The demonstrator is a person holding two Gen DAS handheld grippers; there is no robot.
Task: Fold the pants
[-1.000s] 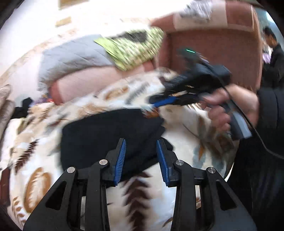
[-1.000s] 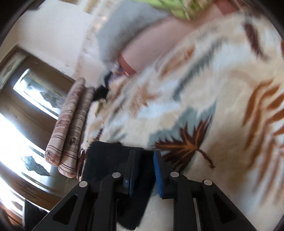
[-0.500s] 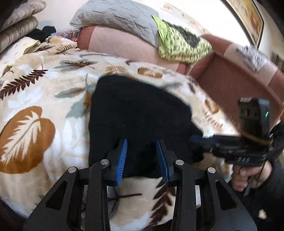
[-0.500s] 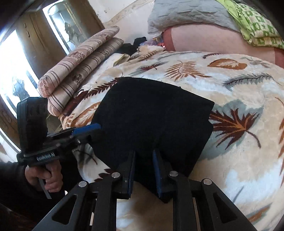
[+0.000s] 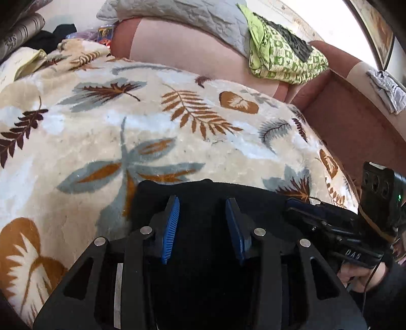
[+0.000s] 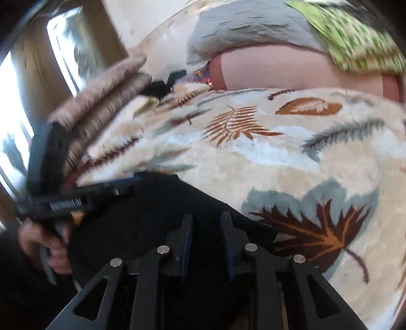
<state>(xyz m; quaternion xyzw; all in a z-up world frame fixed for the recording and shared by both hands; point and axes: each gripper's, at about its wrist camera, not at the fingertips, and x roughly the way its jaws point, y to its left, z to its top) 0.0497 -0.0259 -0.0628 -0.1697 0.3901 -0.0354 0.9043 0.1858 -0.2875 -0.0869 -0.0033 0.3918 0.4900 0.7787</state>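
Observation:
The black pants [image 5: 203, 193] lie folded in a dark bundle at the near edge of the leaf-patterned blanket [image 5: 152, 127]; they also show in the right wrist view [image 6: 142, 215]. My left gripper [image 5: 201, 205] is open above the bundle with its blue pads apart, holding nothing. My right gripper [image 6: 204, 220] hangs over the bundle's right part, jaws a narrow gap apart with no cloth between them. The right gripper shows in the left wrist view [image 5: 299, 205] at the bundle's right edge. The left gripper shows blurred in the right wrist view [image 6: 127, 185].
A pink sofa back [image 5: 190, 50] with a grey quilted pillow [image 5: 177, 15] and a green patterned cloth [image 5: 279, 55] stands behind. A brown armrest [image 5: 355, 121] is at the right. Rolled striped cushions [image 6: 101, 96] lie at the left by a window.
Both grippers have moved forward and lower over the black bundle, which now fills the bottom of both views. The right view is motion-blurred.

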